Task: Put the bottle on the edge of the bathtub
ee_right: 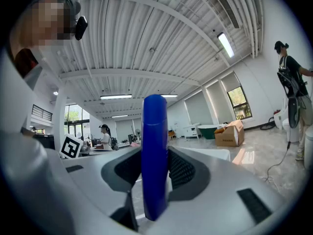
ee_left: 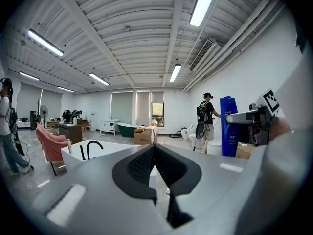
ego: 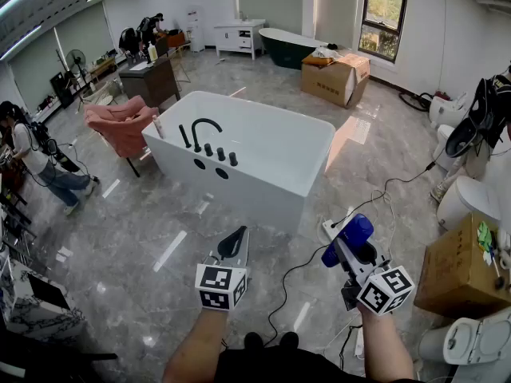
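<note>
A tall blue bottle [ee_right: 154, 155] stands upright between the jaws of my right gripper [ee_right: 155, 168], whose pads press on its sides. In the head view that bottle [ego: 348, 238] is held at the lower right, well short of the white bathtub [ego: 263, 183]. My left gripper [ego: 234, 244] hangs at the lower middle with its jaws together and nothing between them. In the left gripper view the left gripper [ee_left: 154, 153] points toward the tub [ee_left: 73, 153], and the bottle [ee_left: 228, 126] shows at the right. A black faucet [ego: 203, 128] rises from the tub's near-left rim.
A pink chair [ego: 121, 125] stands left of the tub. A black cable [ego: 297, 271] runs over the grey floor in front of it. Cardboard boxes [ego: 335, 76] and white toilets [ego: 467, 200] line the right side. A person [ego: 40, 166] stands at far left.
</note>
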Motion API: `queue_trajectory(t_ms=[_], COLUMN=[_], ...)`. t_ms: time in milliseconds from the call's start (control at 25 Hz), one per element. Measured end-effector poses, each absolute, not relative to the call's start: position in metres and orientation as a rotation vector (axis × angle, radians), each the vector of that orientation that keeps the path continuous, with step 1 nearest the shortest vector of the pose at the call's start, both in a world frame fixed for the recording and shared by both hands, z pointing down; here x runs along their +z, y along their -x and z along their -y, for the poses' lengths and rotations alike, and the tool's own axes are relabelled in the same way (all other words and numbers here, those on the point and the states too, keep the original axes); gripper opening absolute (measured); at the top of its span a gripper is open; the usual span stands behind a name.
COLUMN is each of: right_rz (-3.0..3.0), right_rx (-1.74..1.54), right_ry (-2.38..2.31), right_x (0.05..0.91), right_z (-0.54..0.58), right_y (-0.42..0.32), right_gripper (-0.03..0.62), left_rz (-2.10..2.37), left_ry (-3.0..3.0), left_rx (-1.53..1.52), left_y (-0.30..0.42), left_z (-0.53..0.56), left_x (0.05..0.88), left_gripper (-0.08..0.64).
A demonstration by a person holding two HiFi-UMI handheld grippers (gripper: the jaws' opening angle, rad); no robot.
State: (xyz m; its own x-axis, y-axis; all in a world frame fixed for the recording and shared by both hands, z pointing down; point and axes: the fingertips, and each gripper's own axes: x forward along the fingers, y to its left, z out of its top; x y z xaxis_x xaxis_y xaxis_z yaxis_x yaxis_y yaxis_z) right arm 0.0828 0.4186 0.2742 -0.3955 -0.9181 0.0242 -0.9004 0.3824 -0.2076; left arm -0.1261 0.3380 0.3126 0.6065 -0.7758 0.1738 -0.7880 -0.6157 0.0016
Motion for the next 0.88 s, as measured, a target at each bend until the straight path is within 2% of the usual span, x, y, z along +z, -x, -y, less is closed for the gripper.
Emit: queue_trajectory(t_ms=[880], right_rz=[-2.483], right_rx=[-0.347], right_ry=[1.549], right_x=[0.273], right_z=[-0.447], right_y=[-0.123], right_gripper=[0.155], left_rz=[1.357], left_ry=[-2.732], left_rx=[0.276], left_y=[0.094], left_z=[-0.37], left_x=[0.318], left_gripper=[0.009])
